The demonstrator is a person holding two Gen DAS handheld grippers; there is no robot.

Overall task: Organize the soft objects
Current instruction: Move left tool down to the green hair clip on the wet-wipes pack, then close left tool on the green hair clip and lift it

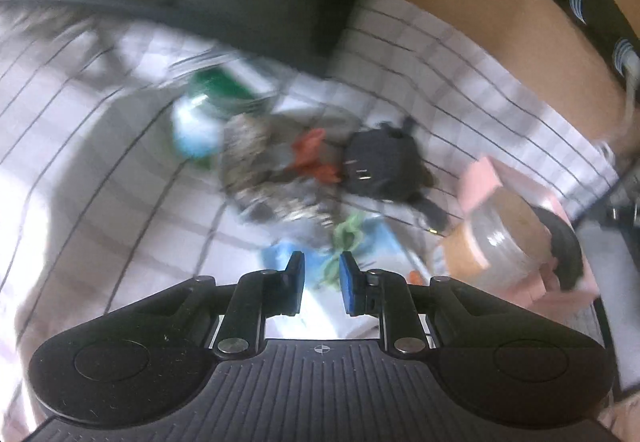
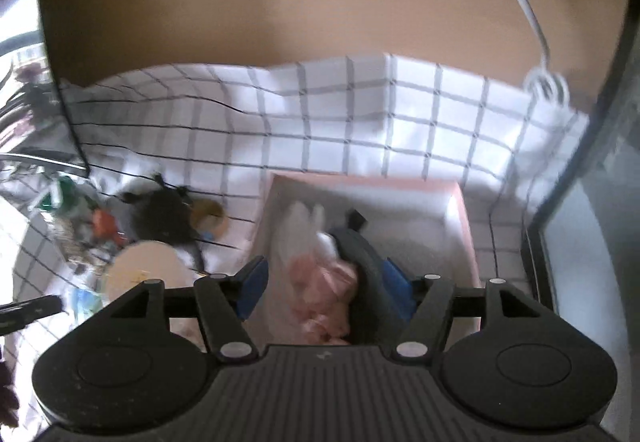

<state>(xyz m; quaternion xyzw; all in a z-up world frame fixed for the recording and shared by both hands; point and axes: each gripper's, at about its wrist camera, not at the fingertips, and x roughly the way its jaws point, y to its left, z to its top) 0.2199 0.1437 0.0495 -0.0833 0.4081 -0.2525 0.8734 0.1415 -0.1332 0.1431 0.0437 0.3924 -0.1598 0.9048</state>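
The right tongs stand released above the pink box. A pink-and-white soft bundle and a dark grey soft item lie between the spread fingers, inside the box, with neither pad visibly pressing. Judged by the folds, both are light, limp cloth; take hold at a bunched middle, not at a loose edge. The bundle's long axis runs away from the tongs, white end farthest. The left tongs are nearly clenched with nothing pinched; a green cloth scrap lies just beyond the tips on the checked sheet. A black plug adapter sits farther ahead; blur hides finer detail.
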